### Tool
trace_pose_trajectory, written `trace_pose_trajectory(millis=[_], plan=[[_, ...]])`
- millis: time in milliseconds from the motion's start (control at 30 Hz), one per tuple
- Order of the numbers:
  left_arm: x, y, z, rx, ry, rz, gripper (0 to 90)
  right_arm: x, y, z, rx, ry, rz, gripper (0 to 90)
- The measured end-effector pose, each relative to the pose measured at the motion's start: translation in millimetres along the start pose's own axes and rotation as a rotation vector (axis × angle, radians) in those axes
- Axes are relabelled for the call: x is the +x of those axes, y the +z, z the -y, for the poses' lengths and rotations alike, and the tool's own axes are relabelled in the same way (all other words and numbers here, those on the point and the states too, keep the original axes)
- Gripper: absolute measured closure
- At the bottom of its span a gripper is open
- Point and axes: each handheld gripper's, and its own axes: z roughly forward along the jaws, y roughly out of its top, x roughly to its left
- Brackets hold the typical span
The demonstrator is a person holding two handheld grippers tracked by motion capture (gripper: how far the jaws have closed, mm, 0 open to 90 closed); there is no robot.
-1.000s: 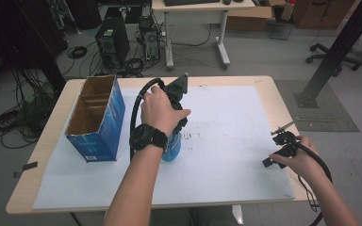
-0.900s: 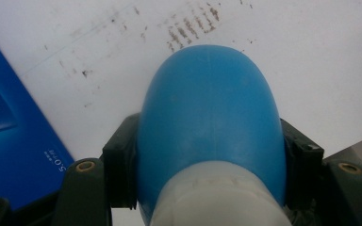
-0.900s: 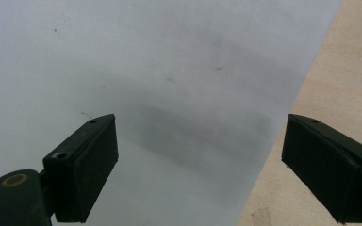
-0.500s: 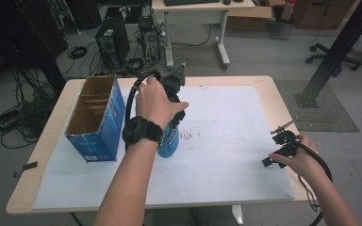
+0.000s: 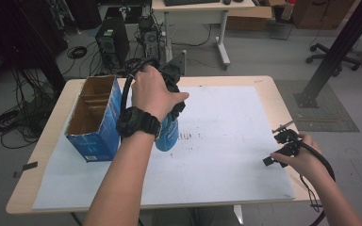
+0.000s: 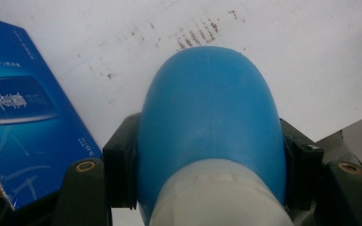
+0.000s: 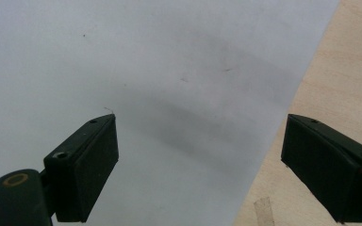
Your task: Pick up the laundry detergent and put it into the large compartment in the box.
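Gripping blue bottle [image 6: 210, 122] mid-body, frame centre – L gripper [image 6: 210, 179] clamped both sides | smooth plastic, prob light, may slip | R gripper [image 7: 200, 165] wide, empty – lower right

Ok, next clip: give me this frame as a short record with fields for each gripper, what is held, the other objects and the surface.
left gripper: shut on the blue bottle, one jaw on each side of its body
blue bottle: blue body with a whitish part nearest the camera; beside the box
right gripper: open, nothing between its jaws, over the sheet's edge near the right side of the table
blue cardboard box: top open, brown inside, standing at the table's left
surface: wooden table covered by a white sheet with dark scuff marks
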Motion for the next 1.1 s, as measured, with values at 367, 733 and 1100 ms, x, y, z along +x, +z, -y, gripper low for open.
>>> trace_pose_trajectory(millis=[367, 733, 1100], plan=[[2.5, -13.8, -7.5, 0.000, 0.008, -0.006, 37.6, 0.0, -0.7, -0.9, 0.003, -0.007, -0.011, 11.6], [7.8, -21.2, -11.9, 0.004, 0.019, -0.003, 37.6, 1.0, -6.1, -0.6, 0.000, -0.012, -0.016, 11.8], [17.7, -36.5, -12.3, -0.011, 0.018, 0.005, 37.7, 1.4, -10.3, -6.5, -0.003, -0.007, -0.028, 12.0]])
